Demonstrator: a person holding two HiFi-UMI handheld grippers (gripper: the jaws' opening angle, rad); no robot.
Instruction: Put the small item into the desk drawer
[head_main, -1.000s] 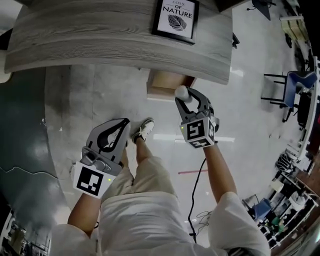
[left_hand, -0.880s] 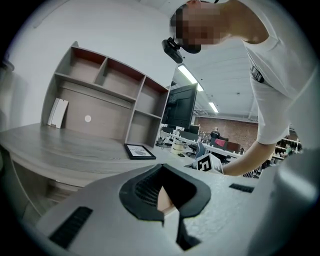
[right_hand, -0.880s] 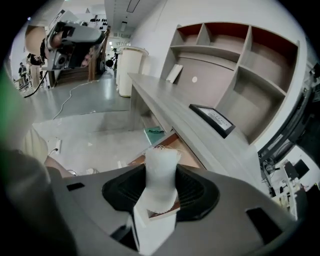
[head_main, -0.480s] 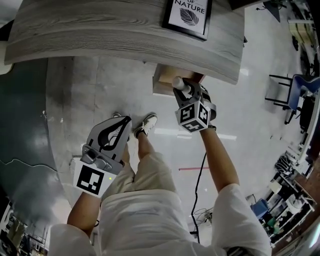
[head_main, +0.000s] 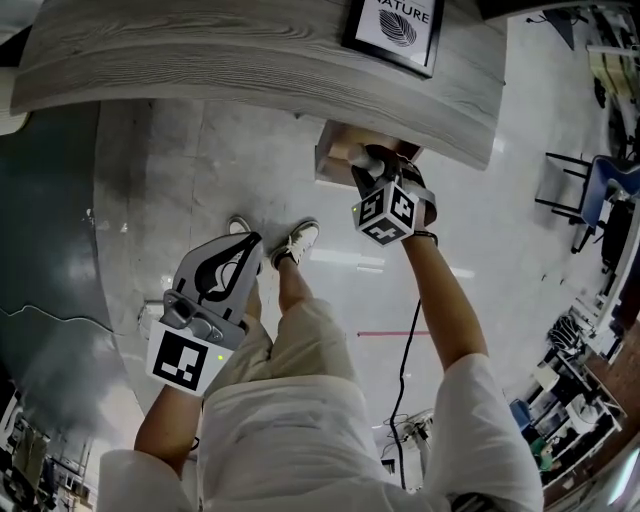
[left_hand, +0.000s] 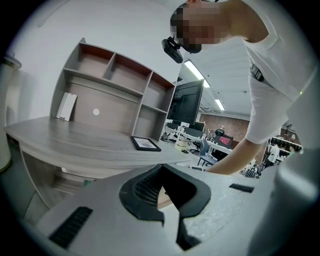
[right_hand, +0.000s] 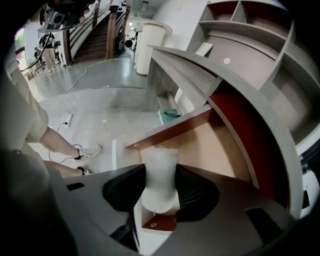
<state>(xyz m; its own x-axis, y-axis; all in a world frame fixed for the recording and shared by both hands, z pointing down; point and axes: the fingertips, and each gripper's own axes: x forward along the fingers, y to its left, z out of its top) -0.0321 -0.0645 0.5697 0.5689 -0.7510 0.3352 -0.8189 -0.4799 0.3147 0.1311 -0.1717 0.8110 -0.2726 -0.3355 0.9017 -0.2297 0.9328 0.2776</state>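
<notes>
My right gripper (head_main: 372, 168) points steeply down and is shut on a small white waisted item (head_main: 359, 156). It hangs over the open desk drawer (head_main: 335, 165), which sticks out from under the grey desk (head_main: 250, 55). In the right gripper view the white item (right_hand: 160, 172) stands upright between the black pads, with the drawer's pale wooden bottom (right_hand: 210, 145) right behind it. My left gripper (head_main: 248, 245) hovers lower left, above the person's legs. Its fingertips meet and hold nothing.
A framed print (head_main: 397, 24) lies on the desk above the drawer. The person's shoes (head_main: 297, 243) stand on the tiled floor by the drawer's front. Chairs (head_main: 600, 175) stand at the right. A shelf unit (left_hand: 120, 95) rises from the desk's back.
My right gripper has sunk toward the desk with the white item and now hangs over the open drawer. The left gripper has hardly shifted.
</notes>
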